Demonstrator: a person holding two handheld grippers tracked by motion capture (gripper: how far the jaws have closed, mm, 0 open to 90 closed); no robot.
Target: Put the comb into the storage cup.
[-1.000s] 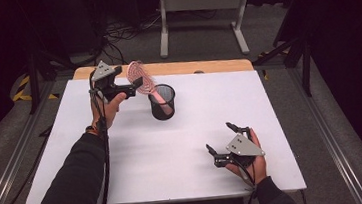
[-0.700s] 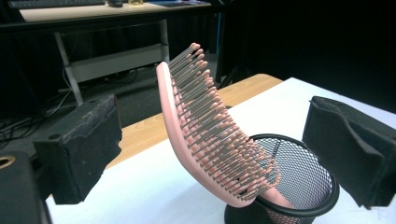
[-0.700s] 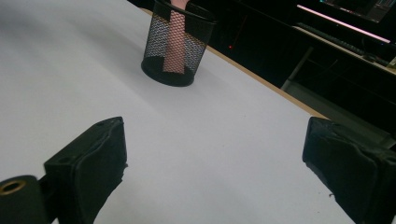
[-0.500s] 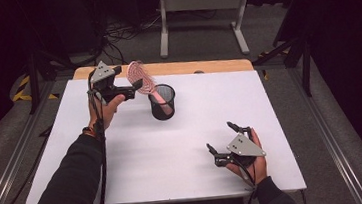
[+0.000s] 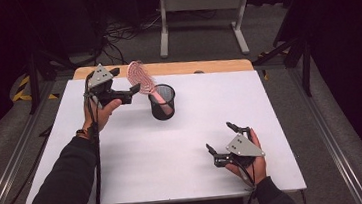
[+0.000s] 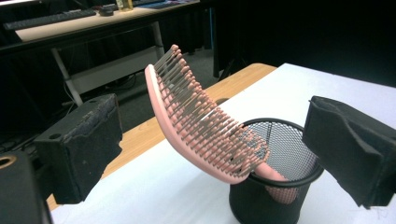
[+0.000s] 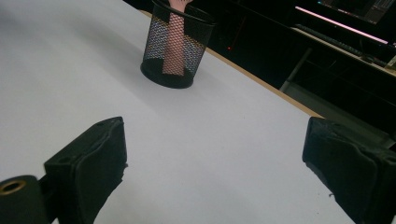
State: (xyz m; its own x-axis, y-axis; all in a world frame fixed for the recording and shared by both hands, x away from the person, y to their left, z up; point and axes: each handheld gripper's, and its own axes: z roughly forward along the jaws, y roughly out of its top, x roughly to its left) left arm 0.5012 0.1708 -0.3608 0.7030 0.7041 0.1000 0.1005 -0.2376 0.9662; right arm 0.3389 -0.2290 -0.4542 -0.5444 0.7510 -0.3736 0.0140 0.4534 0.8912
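A pink hairbrush (image 5: 140, 77) stands handle-down in a black mesh cup (image 5: 163, 105) at the far middle of the white table (image 5: 174, 158). Its bristled head leans out to the left over the rim. My left gripper (image 5: 126, 81) hovers just left of the brush head, open. In the left gripper view the hairbrush (image 6: 201, 121) and the mesh cup (image 6: 275, 186) lie ahead between the wide-apart jaws of the left gripper (image 6: 210, 154), untouched. My right gripper (image 5: 219, 137) rests open near the front right of the table. In the right gripper view its jaws (image 7: 215, 172) frame bare table, with the mesh cup (image 7: 175, 44) farther off.
A wooden strip (image 5: 206, 67) runs along the table's far edge. Beyond it stands a white metal frame (image 5: 199, 2) on grey floor, with cables (image 5: 117, 35) to its left. Metal rails (image 5: 333, 142) flank the table on both sides.
My left gripper has drawn back slightly to the left of the brush head. The brush, the cup and the right gripper stay where they were.
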